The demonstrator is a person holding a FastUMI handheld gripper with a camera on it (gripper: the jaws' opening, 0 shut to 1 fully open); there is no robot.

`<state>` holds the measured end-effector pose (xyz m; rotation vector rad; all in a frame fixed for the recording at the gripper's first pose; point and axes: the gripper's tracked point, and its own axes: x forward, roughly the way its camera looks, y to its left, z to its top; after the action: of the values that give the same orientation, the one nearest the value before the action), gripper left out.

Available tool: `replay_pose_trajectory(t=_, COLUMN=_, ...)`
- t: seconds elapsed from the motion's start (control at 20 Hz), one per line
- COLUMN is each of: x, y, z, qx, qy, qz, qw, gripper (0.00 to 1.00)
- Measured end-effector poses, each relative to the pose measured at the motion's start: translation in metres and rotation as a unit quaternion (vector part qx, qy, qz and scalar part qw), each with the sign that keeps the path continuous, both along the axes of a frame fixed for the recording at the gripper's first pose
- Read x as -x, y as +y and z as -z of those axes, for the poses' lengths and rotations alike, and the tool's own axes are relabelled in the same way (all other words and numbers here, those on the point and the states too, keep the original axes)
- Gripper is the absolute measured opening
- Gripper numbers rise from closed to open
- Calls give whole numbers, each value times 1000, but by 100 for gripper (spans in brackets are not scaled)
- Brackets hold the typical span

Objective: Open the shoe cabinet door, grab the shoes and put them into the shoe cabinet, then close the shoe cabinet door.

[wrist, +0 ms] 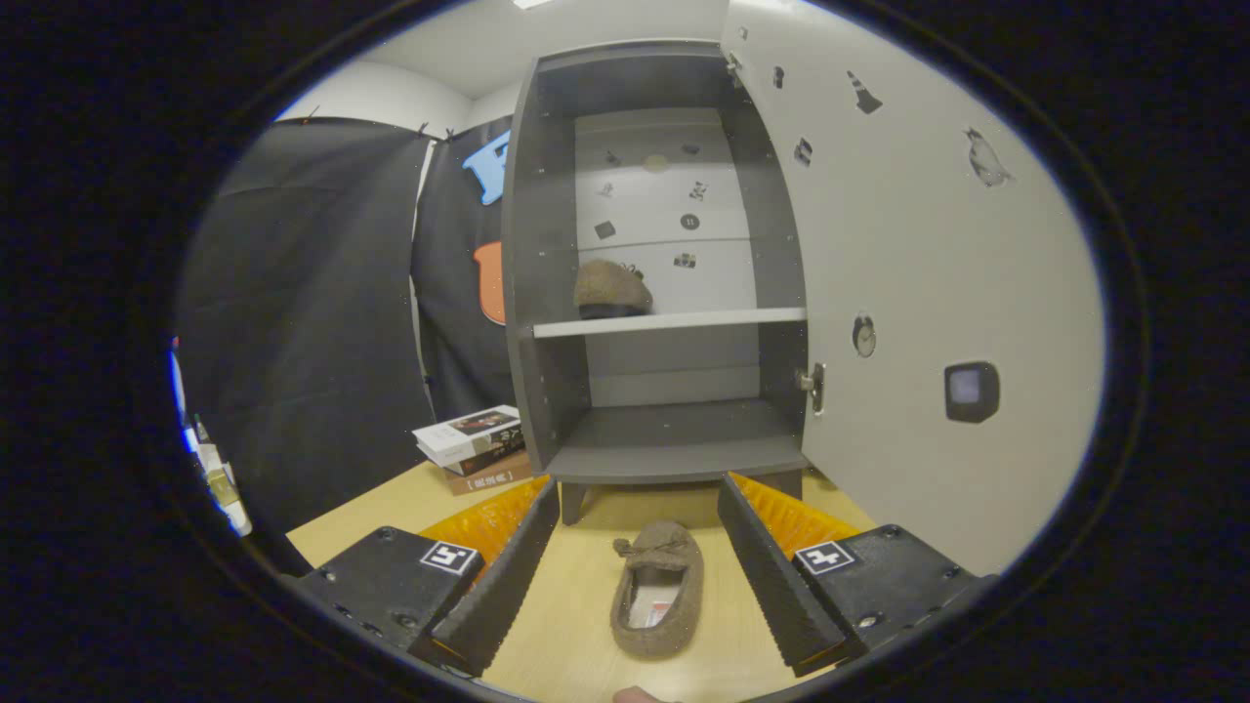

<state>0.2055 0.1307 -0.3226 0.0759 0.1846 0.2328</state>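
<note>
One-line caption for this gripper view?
Open gripper straddles a brown fabric slipper on the table; its mate sits on the open grey cabinet's shelf.

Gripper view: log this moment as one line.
door open | one shoe on upper shelf | second shoe on table between fingers | gripper open, untouching

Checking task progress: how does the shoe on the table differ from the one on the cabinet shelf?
The shoe on the table lies between the fingers of the open tool, which do not touch it; the shoe on the shelf sits inside the cabinet, beyond them. The table one shows its opening from above; the shelf one shows only its outside. The table one still needs placing; the shelf one is stowed. Both are brown fuzzy slippers.
</note>
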Motion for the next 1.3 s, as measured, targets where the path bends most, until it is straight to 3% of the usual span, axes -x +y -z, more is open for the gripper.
replay_pose_trajectory(t=0.15, x=-14, y=17, z=41, qx=-4, qy=39, qz=-4, qw=999, gripper=100)
replay_pose_trajectory(t=0.5, x=-31, y=33, z=122, qx=50, qy=115, qz=2, qw=992, gripper=95)
replay_pose_trajectory(t=0.6, x=-38, y=31, z=137, qx=63, qy=138, qz=20, qw=988, gripper=88)
replay_pose_trajectory(t=0.65, x=-42, y=33, z=145, qx=66, qy=153, qz=20, qw=986, gripper=79)
replay_pose_trajectory(t=0.85, x=-60, y=39, z=165, qx=90, qy=187, qz=17, qw=978, gripper=60)
replay_pose_trajectory(t=0.9, x=-64, y=39, z=169, qx=92, qy=188, qz=19, qw=978, gripper=53)
replay_pose_trajectory(t=1.05, x=-71, y=36, z=173, qx=70, qy=189, qz=19, qw=979, gripper=18)
replay_pose_trajectory(t=1.15, x=-66, y=37, z=170, qx=58, qy=185, qz=6, qw=981, gripper=10)
replay_pose_trajectory(t=1.3, x=-54, y=33, z=154, qx=49, qy=160, qz=-3, qw=986, gripper=8)
